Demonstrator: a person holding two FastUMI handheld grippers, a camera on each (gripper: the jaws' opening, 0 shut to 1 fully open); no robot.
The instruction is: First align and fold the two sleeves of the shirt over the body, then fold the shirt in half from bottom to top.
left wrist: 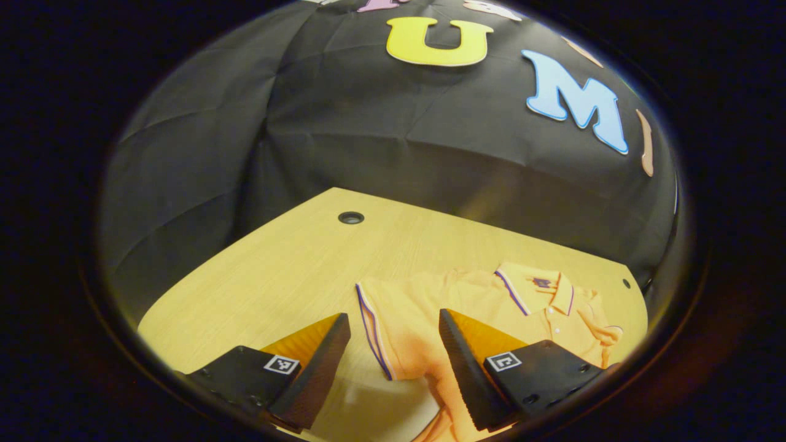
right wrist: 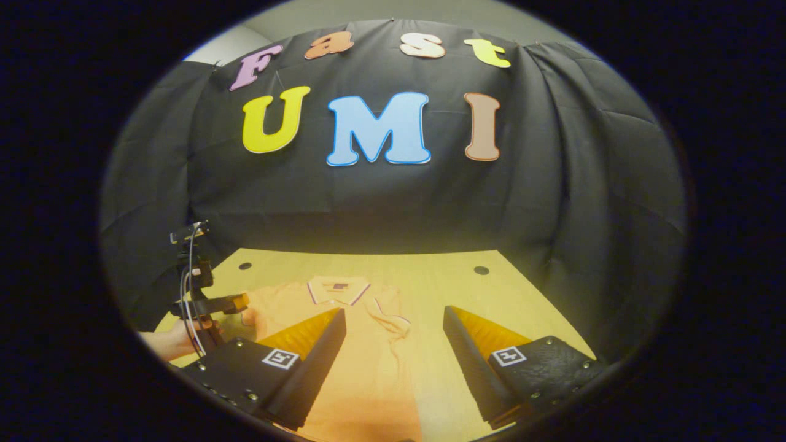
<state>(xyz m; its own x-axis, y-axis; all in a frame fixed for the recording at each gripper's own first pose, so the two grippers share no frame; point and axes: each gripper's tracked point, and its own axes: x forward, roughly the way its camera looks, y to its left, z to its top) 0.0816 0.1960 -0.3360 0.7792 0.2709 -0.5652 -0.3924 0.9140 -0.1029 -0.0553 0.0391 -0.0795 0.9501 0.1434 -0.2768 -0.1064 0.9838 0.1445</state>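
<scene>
Where table (right wrist: 528, 307) lies bare, shirt (right wrist: 368, 344), grommet (right wrist: 481, 270)

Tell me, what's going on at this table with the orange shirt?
A person holds a two-finger gripper in each hand over an orange polo shirt lying on a wooden table. The left gripper hovers with jaws open by the striped sleeve. The right gripper also hangs open above the shirt. The other sleeve looks bunched onto the body. Nothing is gripped.
</scene>
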